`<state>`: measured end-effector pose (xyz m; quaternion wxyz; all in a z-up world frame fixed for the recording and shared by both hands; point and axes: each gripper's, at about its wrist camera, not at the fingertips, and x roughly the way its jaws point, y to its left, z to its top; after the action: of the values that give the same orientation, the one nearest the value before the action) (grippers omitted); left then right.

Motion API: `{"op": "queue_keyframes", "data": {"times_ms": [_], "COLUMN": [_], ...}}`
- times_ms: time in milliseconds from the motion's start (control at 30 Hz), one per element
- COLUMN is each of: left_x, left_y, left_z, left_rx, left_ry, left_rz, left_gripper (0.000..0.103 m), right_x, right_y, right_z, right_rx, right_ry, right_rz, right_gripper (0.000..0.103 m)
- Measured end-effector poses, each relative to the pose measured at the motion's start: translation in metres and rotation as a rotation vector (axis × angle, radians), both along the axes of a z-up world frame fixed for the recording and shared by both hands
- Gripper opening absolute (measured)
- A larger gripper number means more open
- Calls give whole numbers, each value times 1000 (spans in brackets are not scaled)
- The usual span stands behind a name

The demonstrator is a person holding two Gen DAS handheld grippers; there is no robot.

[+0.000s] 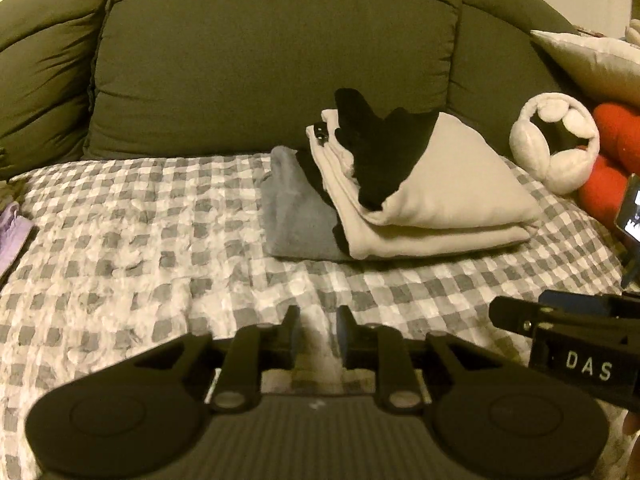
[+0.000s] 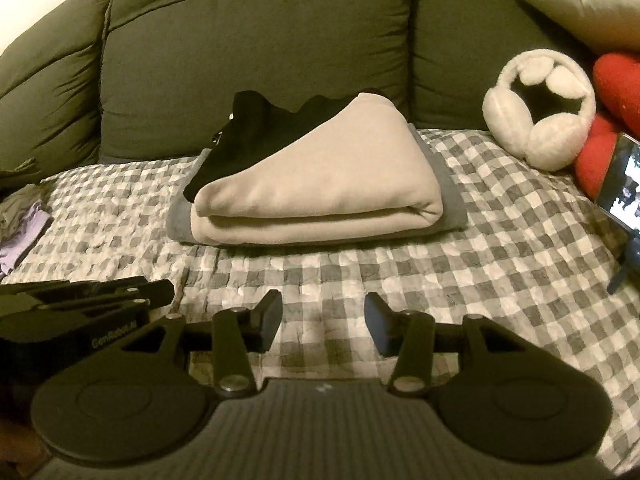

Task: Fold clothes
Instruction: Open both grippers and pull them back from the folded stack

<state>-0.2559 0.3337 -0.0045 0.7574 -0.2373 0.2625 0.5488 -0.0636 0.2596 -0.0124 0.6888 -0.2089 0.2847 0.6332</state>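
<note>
Your left gripper [image 1: 318, 320] sits at the bottom centre of its view, jaws parted by a narrow gap with only the checkered bedspread [image 1: 140, 240] showing between them, so it grips nothing. Your right gripper [image 2: 323, 320] is spread wider, also empty, low over the same bedspread [image 2: 500, 260].

The folded clothes lie as one stack in the middle of the bed: a cream garment [image 2: 320, 192] doubled over on top, a black garment [image 2: 248, 136] tucked into its upper fold toward the left, and a grey garment [image 2: 180, 220] underneath, its edges showing on both sides. In the left view the same cream garment [image 1: 440, 184] sits right of centre.

Around it: the olive sofa-like cushion [image 2: 260, 40] fills the top of the frame behind the stack. White fluffy earmuffs [image 2: 540, 108] rest at the upper right, touching a red plush [image 2: 600, 160], with a pale pillow [image 2: 580, 4] above. A phone [image 2: 624, 184] with a lit screen stands at the right edge. At the left edge lies lilac cloth [image 2: 24, 236]. The bedspread between your grippers and the stack is open.
</note>
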Motion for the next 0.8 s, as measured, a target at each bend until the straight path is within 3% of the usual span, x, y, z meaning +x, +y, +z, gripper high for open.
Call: {"op": "queue_keyframes", "data": {"times_ms": [167,200,233,267,333,400,533,800], "left_x": [2,2,2,2,2,1,1,-2], "left_y": [4,5,5,6,8,9,12,14], "left_z": [-1,-1,-1,-1,-1,-1,0,0], "left_rx": [-6,-5,-3,-1,2,5,12,22], "left_ry": [14,20,25,31,42,53,76,100], "left_rz": [1,7,13,20,32,45,70,84], "left_gripper": [39,49,59,65,90,98,100,102], "right_x": [-1,-1,-2,-2,-2,2,2,-3], "right_y": [1,1,1,1,1,-1,0,3], "right_z": [0,0,0,0,-1,0,-1,-3], "right_rx": [-5,-4,-4,-5,-3,11,6,-2], "right_ry": [-1,0,1,-5,-46,-52,-26,-64], "right_rz": [1,1,0,-7,-52,-67,-46,-37], "right_gripper": [56,66,82,88,101,103,103,103]}}
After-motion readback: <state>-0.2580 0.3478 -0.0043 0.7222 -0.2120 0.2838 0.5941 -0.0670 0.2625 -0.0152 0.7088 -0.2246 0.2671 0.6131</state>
